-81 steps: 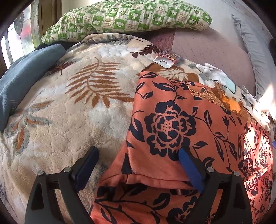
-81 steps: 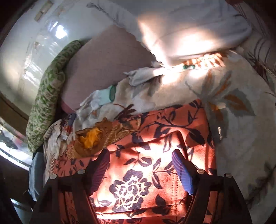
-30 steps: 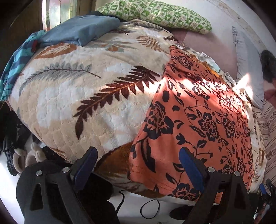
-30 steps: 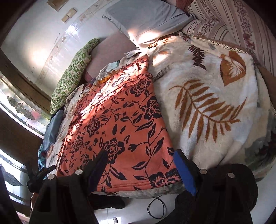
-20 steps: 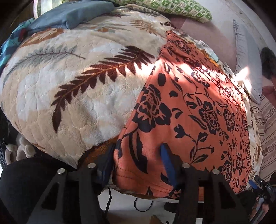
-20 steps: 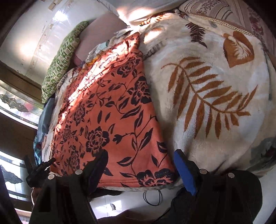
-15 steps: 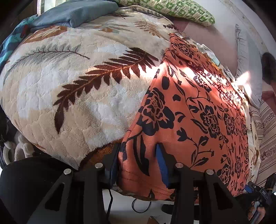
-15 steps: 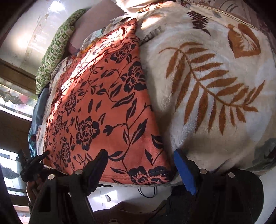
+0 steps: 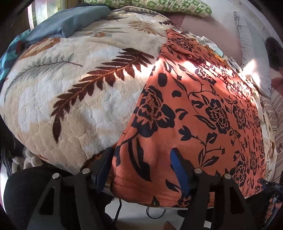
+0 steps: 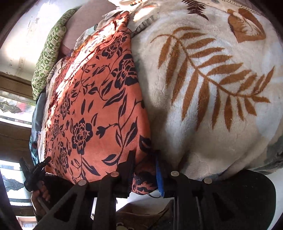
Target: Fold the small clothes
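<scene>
One orange floral garment [image 9: 203, 113], its near hem between both pairs of fingers. One leaf-print blanket [image 9: 74, 99] under it, spreading to either side of the fingers. Beyond the fingers: one green pillow [image 9: 150, 5], one blue cloth [image 9: 70, 21], one grey pillow [image 9: 251, 40]. Two grippers: left [image 9: 141, 169], right [image 10: 144, 171], each with two fingers.
</scene>
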### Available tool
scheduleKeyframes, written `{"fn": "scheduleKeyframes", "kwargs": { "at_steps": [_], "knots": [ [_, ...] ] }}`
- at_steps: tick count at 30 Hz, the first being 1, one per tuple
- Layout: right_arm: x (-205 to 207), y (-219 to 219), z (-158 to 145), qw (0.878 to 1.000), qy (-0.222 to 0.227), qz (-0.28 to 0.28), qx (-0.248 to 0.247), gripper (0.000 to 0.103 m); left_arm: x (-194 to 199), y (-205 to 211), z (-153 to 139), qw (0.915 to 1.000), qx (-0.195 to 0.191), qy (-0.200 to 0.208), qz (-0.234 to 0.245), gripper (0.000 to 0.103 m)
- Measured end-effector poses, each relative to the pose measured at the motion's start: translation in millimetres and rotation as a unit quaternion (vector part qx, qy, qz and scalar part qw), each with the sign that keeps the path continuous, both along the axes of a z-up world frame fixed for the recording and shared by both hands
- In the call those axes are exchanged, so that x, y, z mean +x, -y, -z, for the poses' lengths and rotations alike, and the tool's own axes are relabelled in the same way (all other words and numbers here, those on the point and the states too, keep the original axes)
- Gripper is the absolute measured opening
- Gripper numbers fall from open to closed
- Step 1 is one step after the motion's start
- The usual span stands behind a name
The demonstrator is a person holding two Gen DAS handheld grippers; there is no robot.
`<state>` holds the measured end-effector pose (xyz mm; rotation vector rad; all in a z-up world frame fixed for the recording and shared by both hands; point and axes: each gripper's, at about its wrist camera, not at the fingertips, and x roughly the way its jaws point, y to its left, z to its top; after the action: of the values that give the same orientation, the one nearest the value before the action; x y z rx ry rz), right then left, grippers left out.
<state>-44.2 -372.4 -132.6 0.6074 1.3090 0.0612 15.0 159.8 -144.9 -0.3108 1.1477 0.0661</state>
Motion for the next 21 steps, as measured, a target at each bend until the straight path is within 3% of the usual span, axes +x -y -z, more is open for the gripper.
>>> {"fn": "scheduleKeyframes", "kwargs": {
  "at_steps": [1,2,3,4,5,7,8,10,11,12,14,17,19,21],
  "knots": [
    [0.2,0.5,-0.2,1.000,-0.002,0.002,0.003,0.025,-0.8,-1.3,-0.7,1.0000,-0.002,0.002,-0.003,0.062],
    [0.3,1.2,-0.2,1.000,-0.003,0.003,0.006,0.026,-1.8,-3.8,-1.8,0.9999,-0.007,0.003,-0.009,0.046],
    [-0.1,1.3,-0.7,1.000,-0.003,0.003,0.007,0.028,-2.5,-6.8,-2.8,0.9999,-0.010,0.002,-0.014,0.040],
    [-0.8,0.4,-1.7,1.000,0.001,0.000,0.010,0.035,-3.4,-10.4,-3.1,0.9997,-0.015,0.003,-0.017,0.032],
    [-0.9,-1.8,-2.1,1.000,0.008,-0.006,0.015,0.051,-4.2,-13.5,-2.3,0.9996,-0.022,0.001,-0.020,0.025],
    [1.8,-10.6,-3.1,0.999,0.020,-0.027,0.021,0.068,-5.2,-16.5,-2.2,0.9993,-0.028,0.000,-0.025,0.019],
    [4.1,-15.1,-3.1,0.999,0.018,-0.032,0.013,0.069,-6.2,-17.2,-3.0,0.9992,-0.031,0.002,-0.027,0.008],
    [5.8,-19.4,-4.0,0.999,0.019,-0.028,0.016,0.065,-8.0,-16.2,-6.7,0.9991,-0.032,0.009,-0.028,0.007],
    [5.9,-20.3,-4.2,0.999,0.024,-0.031,0.028,0.039,-9.5,-15.9,-8.9,0.9991,-0.030,0.013,-0.027,0.007],
    [5.1,-20.3,-3.3,0.999,0.023,-0.028,0.034,0.022,-10.2,-15.7,-10.8,0.9991,-0.030,0.016,-0.026,0.007],
    [2.4,-15.8,-0.9,0.999,0.020,-0.017,0.041,0.013,-8.5,-14.9,-12.8,0.9991,-0.031,0.016,-0.024,0.007],
    [0.2,-5.2,3.7,0.998,0.019,0.007,0.061,0.015,-4.1,-13.1,-5.3,0.9996,-0.027,-0.007,-0.011,0.010],
    [1.1,-1.5,2.7,0.997,0.025,0.015,0.078,0.021,-4.4,-14.8,-4.8,0.9992,-0.034,-0.004,-0.019,0.013],
    [2.2,1.1,4.9,0.994,0.022,0.019,0.103,0.039,-4.3,-14.3,-5.1,0.9991,-0.040,-0.003,-0.018,0.022]
  ]
}}
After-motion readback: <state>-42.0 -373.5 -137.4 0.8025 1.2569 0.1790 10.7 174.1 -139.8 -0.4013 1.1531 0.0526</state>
